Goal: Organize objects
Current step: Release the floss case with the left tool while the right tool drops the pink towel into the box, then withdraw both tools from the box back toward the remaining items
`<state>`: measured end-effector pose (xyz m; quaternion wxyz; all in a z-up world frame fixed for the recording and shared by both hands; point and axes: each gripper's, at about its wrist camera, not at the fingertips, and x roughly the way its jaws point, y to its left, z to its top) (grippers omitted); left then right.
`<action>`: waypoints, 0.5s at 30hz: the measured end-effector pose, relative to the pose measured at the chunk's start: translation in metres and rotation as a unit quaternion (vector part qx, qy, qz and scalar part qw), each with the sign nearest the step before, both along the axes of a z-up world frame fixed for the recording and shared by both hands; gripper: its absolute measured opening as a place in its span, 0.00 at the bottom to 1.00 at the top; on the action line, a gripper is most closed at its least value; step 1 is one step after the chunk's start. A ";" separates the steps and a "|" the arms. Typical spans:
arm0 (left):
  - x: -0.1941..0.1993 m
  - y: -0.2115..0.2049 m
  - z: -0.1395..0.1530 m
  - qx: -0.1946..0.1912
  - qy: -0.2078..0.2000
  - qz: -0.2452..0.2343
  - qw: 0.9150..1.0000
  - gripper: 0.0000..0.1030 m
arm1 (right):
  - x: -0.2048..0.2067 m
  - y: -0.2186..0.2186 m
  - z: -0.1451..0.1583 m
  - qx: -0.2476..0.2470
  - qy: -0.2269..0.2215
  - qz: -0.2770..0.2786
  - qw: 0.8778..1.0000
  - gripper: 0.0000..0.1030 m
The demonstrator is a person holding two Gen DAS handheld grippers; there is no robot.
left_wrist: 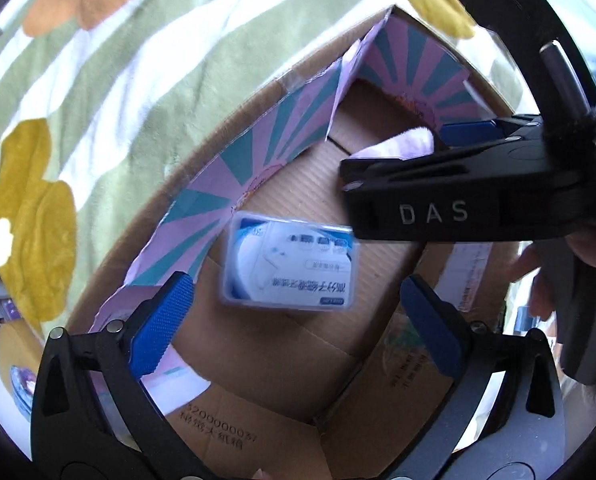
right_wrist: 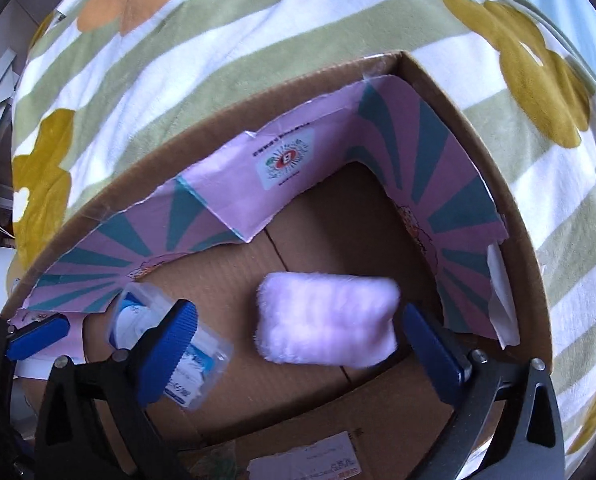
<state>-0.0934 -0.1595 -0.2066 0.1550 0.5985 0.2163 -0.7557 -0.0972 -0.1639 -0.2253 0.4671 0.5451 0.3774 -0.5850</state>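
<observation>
A clear plastic box with a blue and white label [left_wrist: 289,264] lies on the floor of an open cardboard box [left_wrist: 281,352]. My left gripper [left_wrist: 302,328] is open above it, apart from it. A fluffy pink pouch [right_wrist: 328,320] lies on the box floor in the right wrist view. My right gripper [right_wrist: 302,348] is open, with the pouch between its fingers and free of them. The plastic box [right_wrist: 169,344] shows at its left, partly behind the left finger. The right gripper's body [left_wrist: 450,200] crosses the left wrist view and hides most of the pouch [left_wrist: 402,142].
The cardboard box [right_wrist: 498,152] has walls lined with pink and teal striped paper [right_wrist: 233,196]. It sits on a green and white striped blanket with yellow and orange flowers [right_wrist: 257,32]. The left gripper's finger [right_wrist: 37,338] shows at the left edge of the right wrist view.
</observation>
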 end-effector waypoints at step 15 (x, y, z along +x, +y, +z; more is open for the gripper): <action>0.000 -0.008 0.023 0.001 0.012 0.007 1.000 1.00 | 0.011 0.016 0.035 -0.011 -0.003 -0.012 1.000 0.99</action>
